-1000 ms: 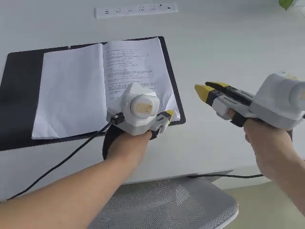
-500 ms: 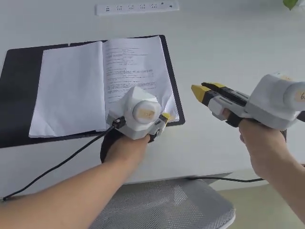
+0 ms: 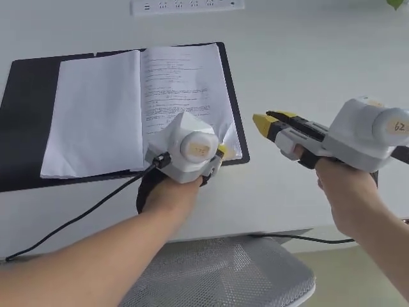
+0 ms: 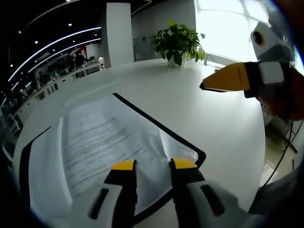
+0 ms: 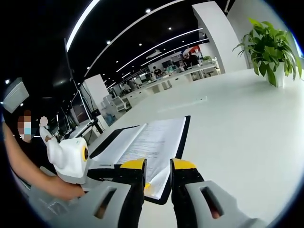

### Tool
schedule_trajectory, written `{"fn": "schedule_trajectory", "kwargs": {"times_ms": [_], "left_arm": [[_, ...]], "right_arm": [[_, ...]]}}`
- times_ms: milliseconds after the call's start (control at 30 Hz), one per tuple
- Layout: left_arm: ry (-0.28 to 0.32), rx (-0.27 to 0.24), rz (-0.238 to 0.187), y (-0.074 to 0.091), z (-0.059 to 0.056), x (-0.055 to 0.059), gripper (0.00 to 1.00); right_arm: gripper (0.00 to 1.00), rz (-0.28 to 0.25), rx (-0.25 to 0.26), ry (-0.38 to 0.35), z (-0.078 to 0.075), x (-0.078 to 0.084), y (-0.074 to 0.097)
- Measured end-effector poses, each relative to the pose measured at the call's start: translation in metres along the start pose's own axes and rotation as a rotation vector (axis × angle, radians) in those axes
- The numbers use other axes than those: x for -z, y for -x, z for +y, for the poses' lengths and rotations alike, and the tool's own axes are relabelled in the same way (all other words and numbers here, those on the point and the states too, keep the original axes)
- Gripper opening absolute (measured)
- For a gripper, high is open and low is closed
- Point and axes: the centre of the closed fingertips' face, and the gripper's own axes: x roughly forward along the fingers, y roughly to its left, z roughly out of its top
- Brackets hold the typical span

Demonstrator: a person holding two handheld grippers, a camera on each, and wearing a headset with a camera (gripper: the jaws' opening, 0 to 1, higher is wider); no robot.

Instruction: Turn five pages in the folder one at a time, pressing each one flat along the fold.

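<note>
Hard to see: in the head view the left claw [image 4: 154, 165] has its own body over the near right corner of the folder [image 3: 29, 89], so its tips are covered there. The power strip [image 3: 185, 5] is cut off by the top edge. Print on the right page [image 3: 179, 83] is too small to read, and the sheets in the stack can't be counted.

Counts: 1 folder, 2 claws, 1 power strip, 1 plant [image 4: 178, 42].

The folder lies open on the white bench [image 3: 307, 64], black cover flat. Blank page [image 3: 96, 115] left of the fold, printed page right. In the left gripper view the printed page's near right corner curls up a little.

Left claw: narrow gap, sits over that corner, paper shows through the gap, no pinch visible.

Right claw [image 5: 158, 164]: narrow gap too, nothing in it. It hangs over bare bench right of the folder, apart from it, aimed at the folder.
</note>
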Motion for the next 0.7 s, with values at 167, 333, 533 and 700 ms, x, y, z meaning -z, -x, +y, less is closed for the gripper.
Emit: {"fn": "schedule_trajectory", "kwargs": {"times_ms": [167, 333, 533, 700], "left_arm": [[-0.001, 0.002, -0.005, -0.001, -0.001, -0.001, 0.24], [0.001, 0.006, -0.015, -0.001, -0.002, -0.002, 0.20], [-0.004, 0.015, -0.029, -0.002, -0.007, -0.001, 0.13], [-0.002, 0.020, -0.038, -0.002, -0.006, -0.001, 0.13]], "right_arm": [[0.18, 0.012, -0.006, -0.003, 0.000, 0.004, -0.005], [0.18, 0.028, -0.014, 0.002, 0.000, 0.009, -0.010], [0.19, 0.040, -0.015, -0.005, -0.003, 0.012, -0.016], [0.18, 0.047, -0.023, -0.010, -0.002, 0.013, -0.019]]}}
